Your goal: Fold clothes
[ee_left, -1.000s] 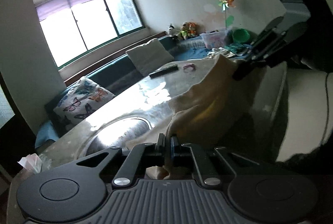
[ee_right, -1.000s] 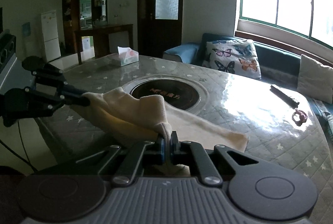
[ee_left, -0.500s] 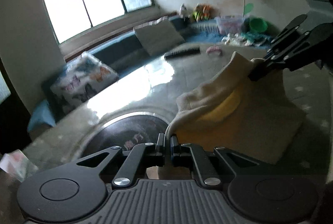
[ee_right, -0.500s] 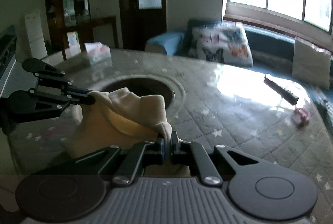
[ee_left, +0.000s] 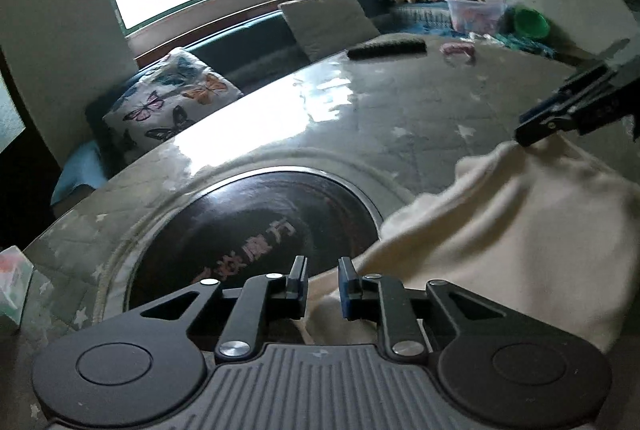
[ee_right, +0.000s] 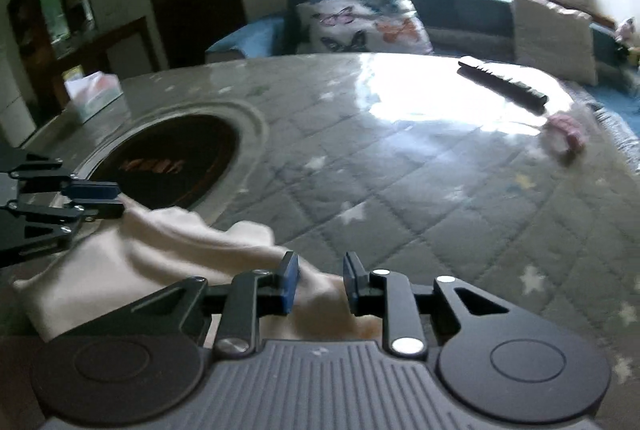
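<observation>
As both sets of jaws open, the cream garment (ee_left: 500,230) settles in a soft fold on the quilted worktop (ee_right: 400,170), just beside the dark round inset (ee_left: 248,230). The left hand-held gripper (ee_left: 322,284) and the right hand-held gripper (ee_right: 320,282) each stand released — cloth between the pads, no longer pinched. Doing this step well likely means drawing both tools straight back off the edge — a snagged pad could drag the fold open — then pressing the crease flat.
</observation>
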The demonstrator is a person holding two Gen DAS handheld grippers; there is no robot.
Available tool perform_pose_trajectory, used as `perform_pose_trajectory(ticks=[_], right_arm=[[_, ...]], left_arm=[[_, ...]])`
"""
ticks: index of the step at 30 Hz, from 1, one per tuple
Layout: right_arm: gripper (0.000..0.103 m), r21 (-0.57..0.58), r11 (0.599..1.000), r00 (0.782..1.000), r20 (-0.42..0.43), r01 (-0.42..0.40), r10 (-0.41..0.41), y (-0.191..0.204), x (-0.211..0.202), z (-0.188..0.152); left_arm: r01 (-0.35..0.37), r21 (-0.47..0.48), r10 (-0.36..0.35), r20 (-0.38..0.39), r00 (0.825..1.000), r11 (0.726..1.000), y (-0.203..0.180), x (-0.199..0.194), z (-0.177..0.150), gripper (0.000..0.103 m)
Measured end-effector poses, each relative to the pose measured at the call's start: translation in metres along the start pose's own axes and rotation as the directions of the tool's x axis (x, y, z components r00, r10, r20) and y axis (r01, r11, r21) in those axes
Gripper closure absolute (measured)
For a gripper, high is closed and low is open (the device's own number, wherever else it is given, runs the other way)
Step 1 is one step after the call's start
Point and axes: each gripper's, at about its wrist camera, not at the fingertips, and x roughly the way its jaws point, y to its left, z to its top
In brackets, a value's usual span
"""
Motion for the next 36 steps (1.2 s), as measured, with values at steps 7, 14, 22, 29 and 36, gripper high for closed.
perform_pose_trajectory(ticks=[7, 14, 22, 29, 36], right_arm=[[0.085, -0.053, 0.994, 0.995, 0.029, -0.097, 0.099, 0.026, -0.008, 0.010], [0.085, -0.082, 0.991, 0.994, -0.018, -0.107, 0.106, 0.043, 0.019, 0.009], [0.086, -0.092, 0.991, 0.996, -0.004, -0.094, 0.094, 0.044, 0.023, 0.006], [0.085, -0.197, 0.962, 0.982, -0.002, -0.187, 0.190, 0.076, -0.002, 0.001], [0.085, -0.290, 0.905, 0.950, -0.064, -0.310, 0.305, 0.122, 0.003, -0.012]], left_arm=[[0.109, 0.023, -0.110, 0.028, 0.994, 0.994, -0.020, -0.006, 0.017, 0.084], [0.143, 0.057, -0.140, -0.042, 0.989, 0.988, -0.035, 0.024, 0.023, 0.085], [0.183, 0.068, -0.178, -0.064, 0.982, 0.981, -0.029, 0.034, 0.027, 0.084], [0.254, 0.062, -0.247, -0.107, 0.963, 0.965, -0.017, 0.041, 0.036, 0.084], [0.293, 0.068, -0.282, -0.133, 0.950, 0.954, -0.012, 0.047, 0.041, 0.084]])
